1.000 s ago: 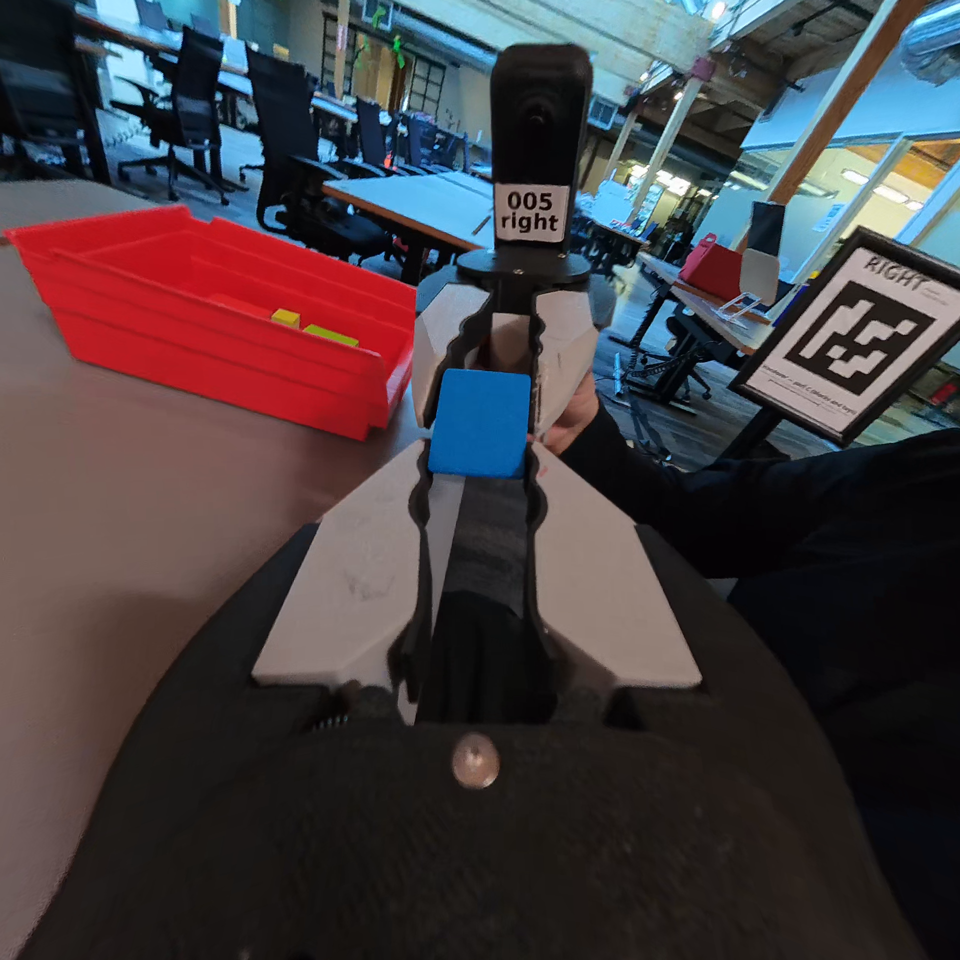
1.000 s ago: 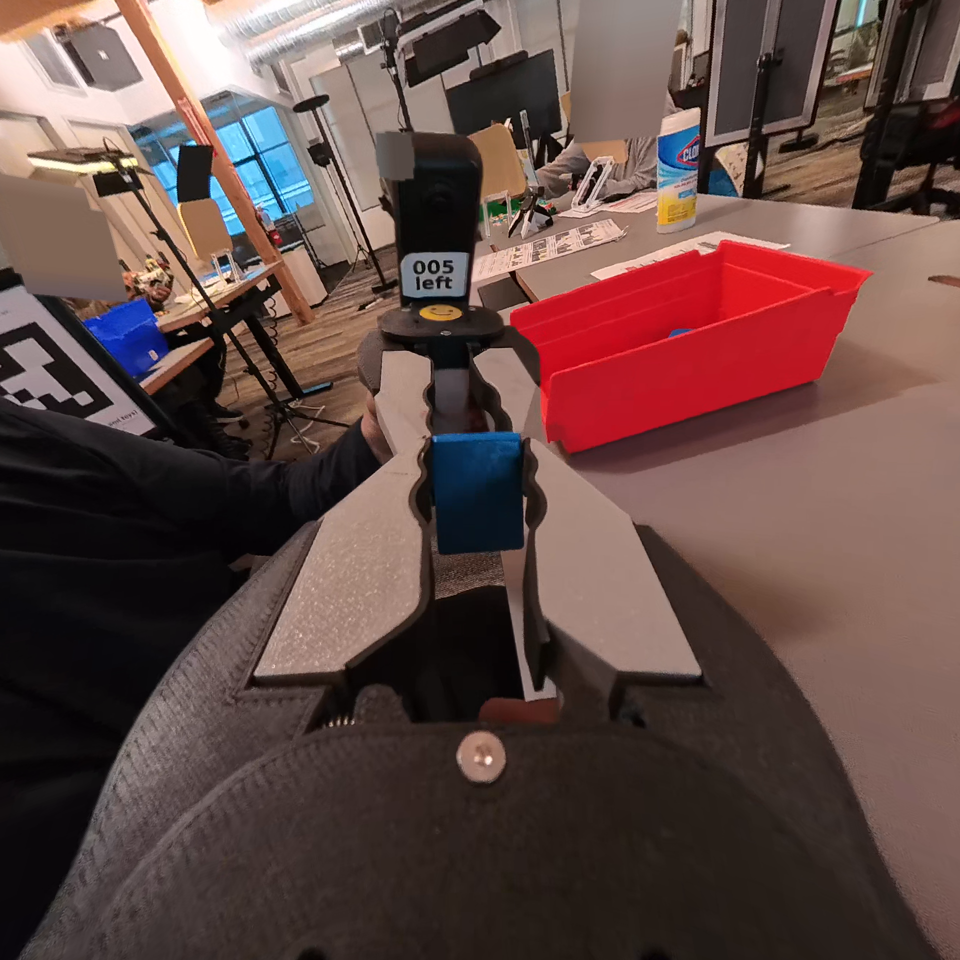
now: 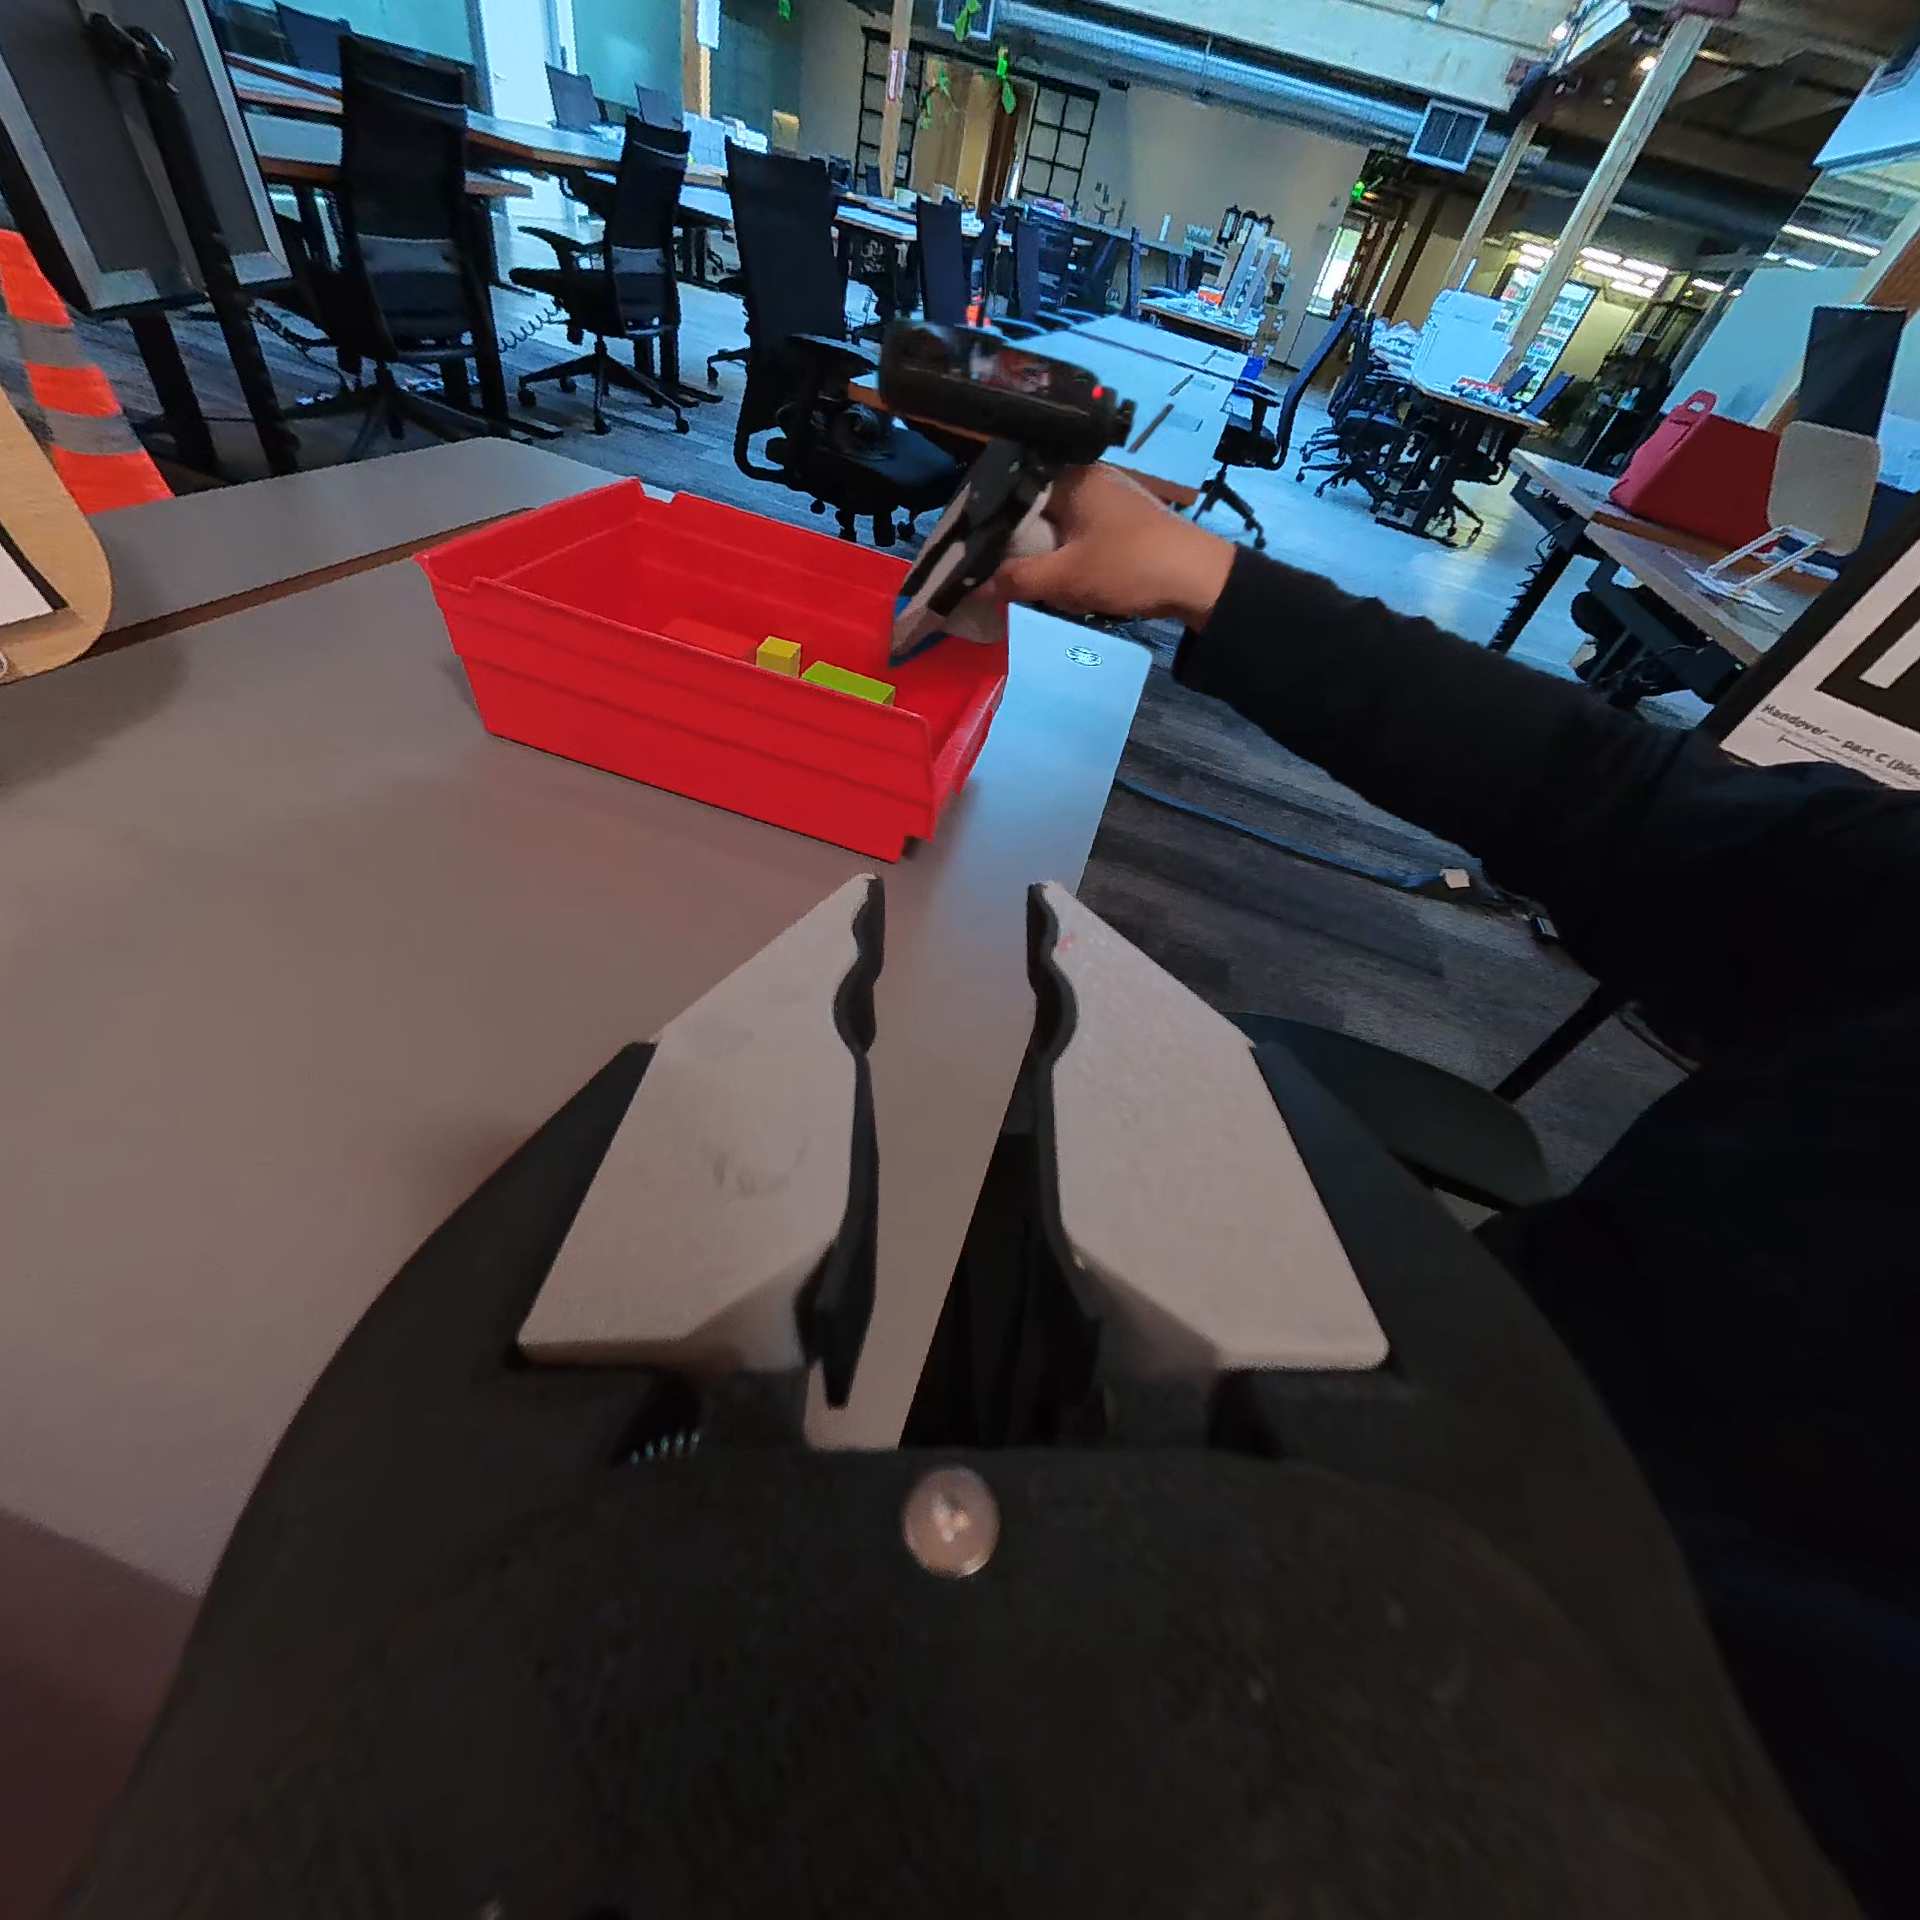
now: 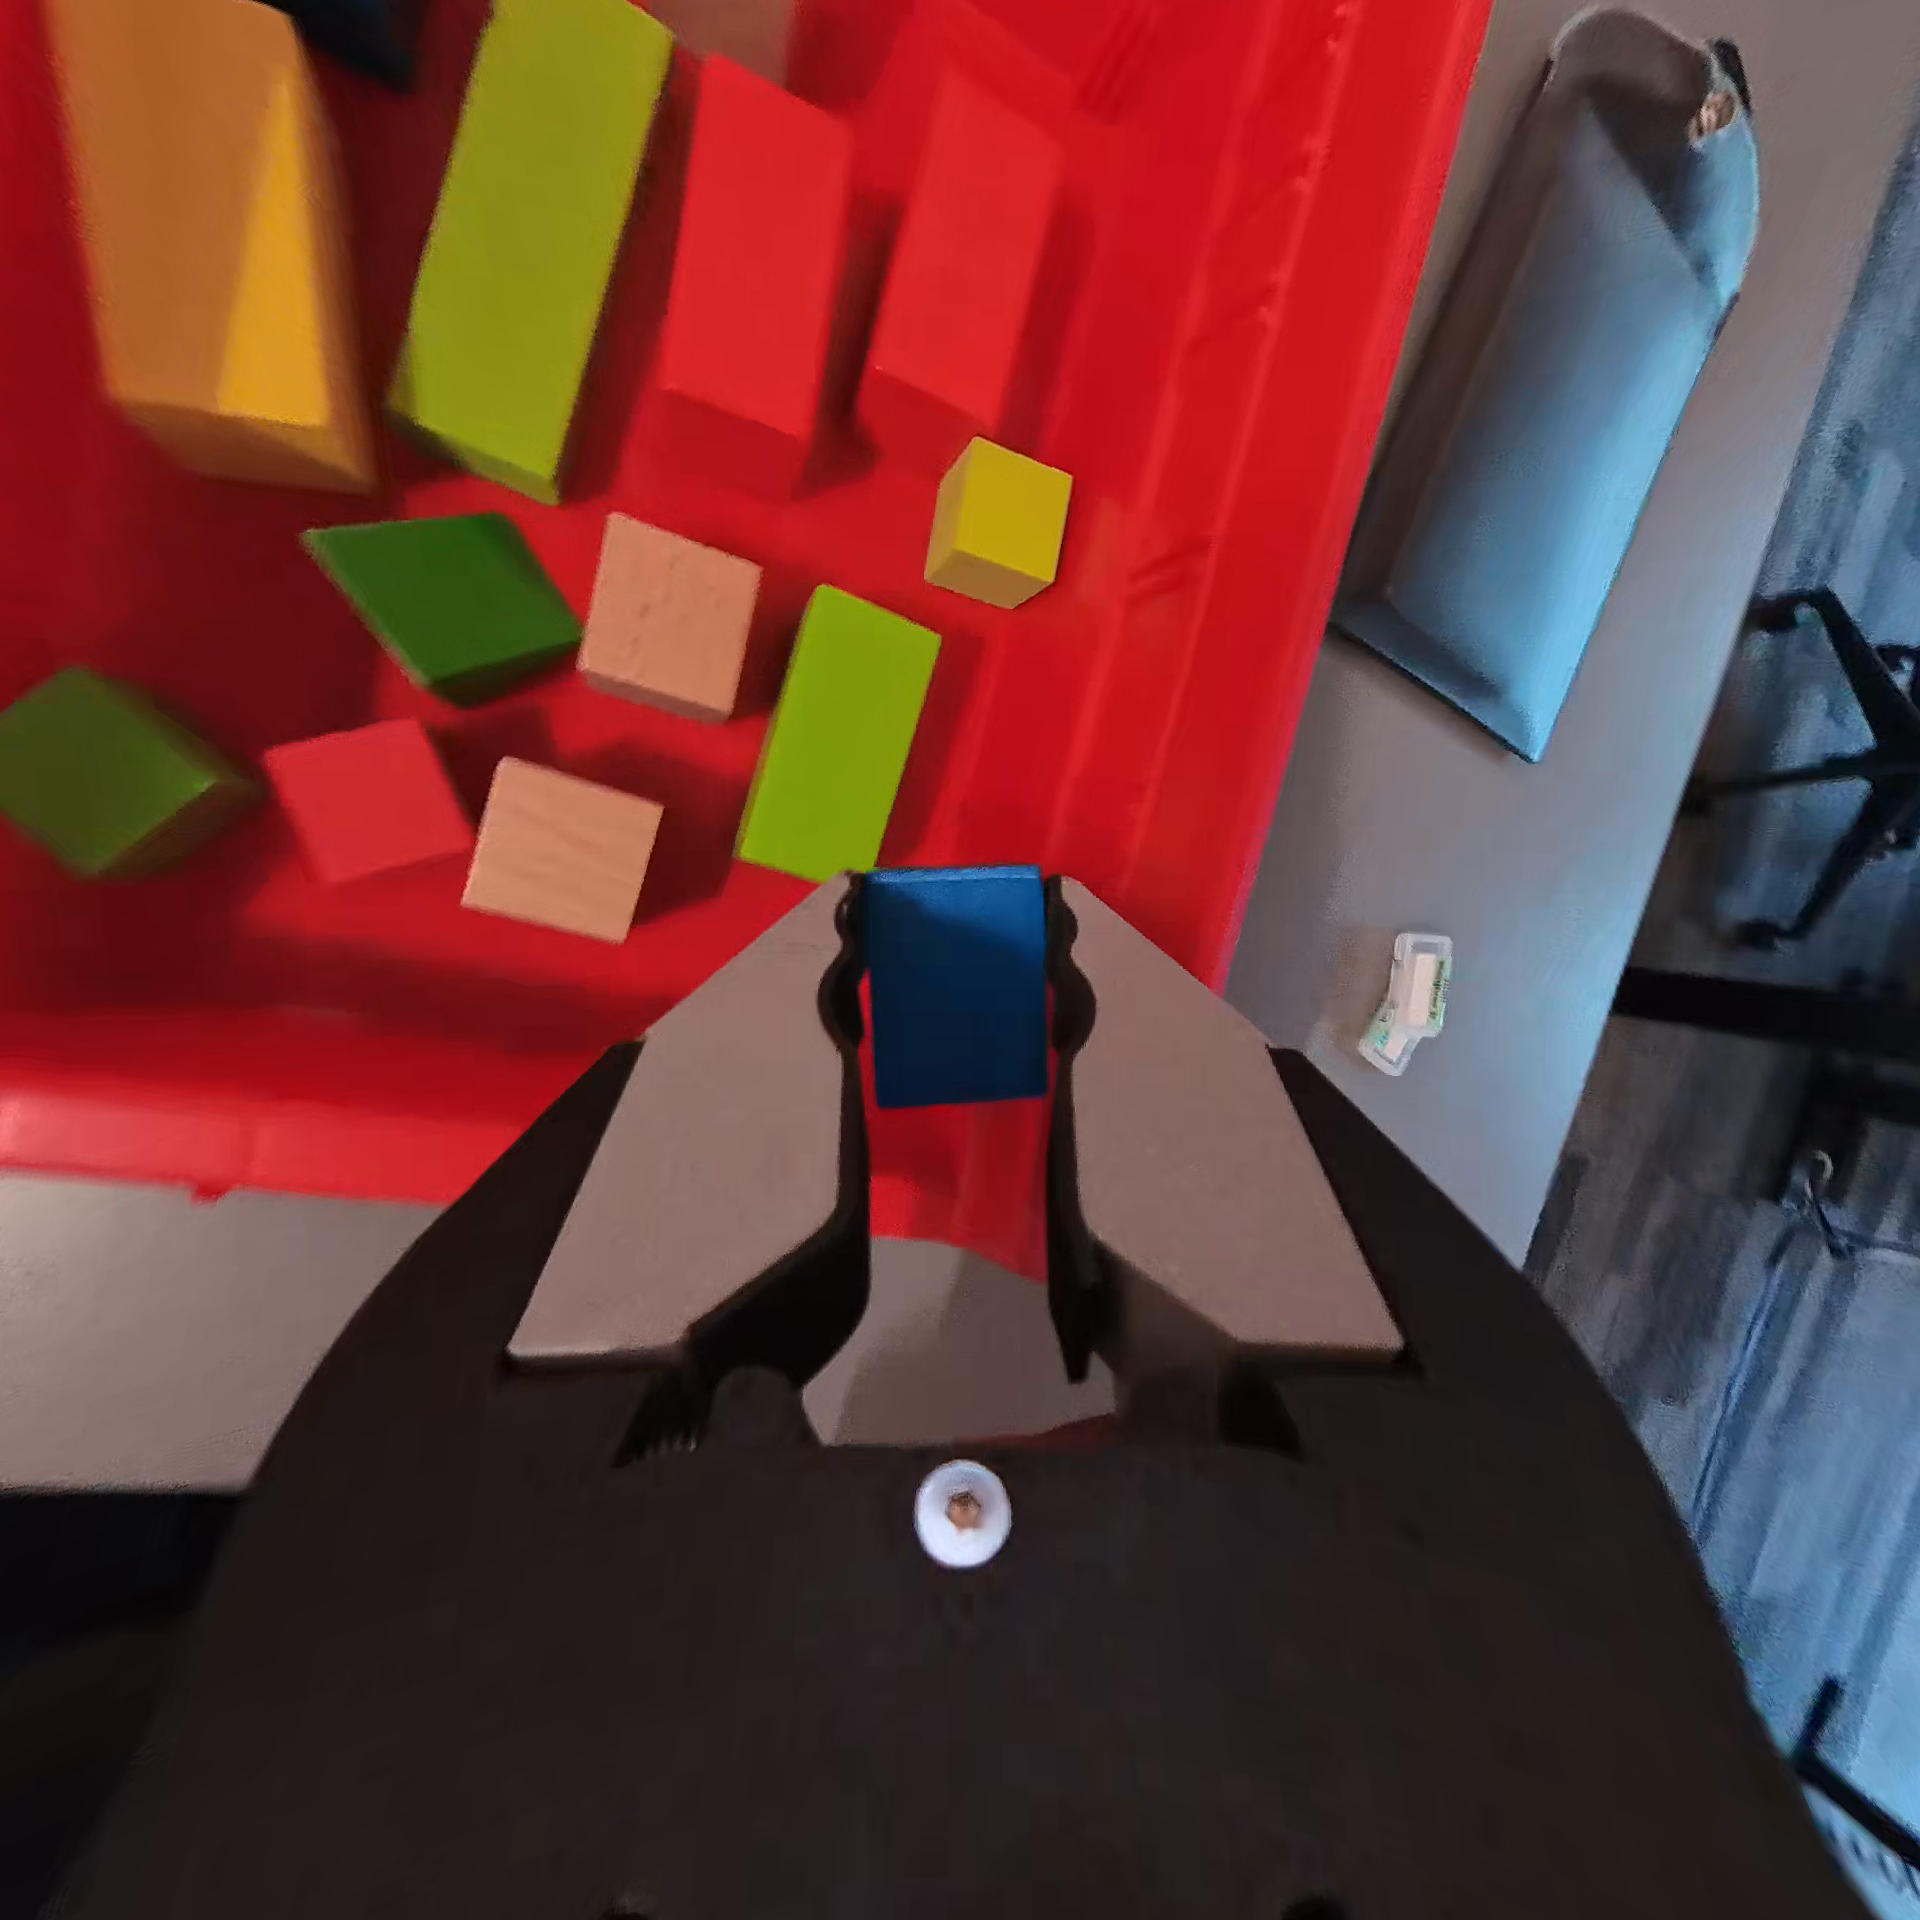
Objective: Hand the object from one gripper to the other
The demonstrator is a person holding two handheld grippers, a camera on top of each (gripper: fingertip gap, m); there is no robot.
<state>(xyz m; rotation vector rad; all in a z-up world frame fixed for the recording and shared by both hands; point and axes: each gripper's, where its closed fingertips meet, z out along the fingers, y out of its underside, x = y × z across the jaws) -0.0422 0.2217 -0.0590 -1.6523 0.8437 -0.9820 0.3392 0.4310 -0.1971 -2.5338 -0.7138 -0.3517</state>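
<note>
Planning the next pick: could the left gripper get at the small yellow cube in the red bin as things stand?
Probably yes. The left gripper is open and empty, the red bin is open-topped, and the small yellow cube stands free, though the right gripper, holding the blue block, hangs close beside it.

My left gripper [image 3: 954,914] has two pale grey wedge fingers [image 3: 727,1132] edged with wavy black pads, set in a rounded black body of rough, fabric-like texture. A silver screw [image 3: 950,1521] sits on that body, just behind the finger roots. My right gripper [image 4: 954,883] is built the same, with a white-ringed screw [image 4: 962,1512]; a small coil spring [image 4: 665,1429], I think, lies left of it. The sleeve [image 3: 1507,748] is dark.
</note>
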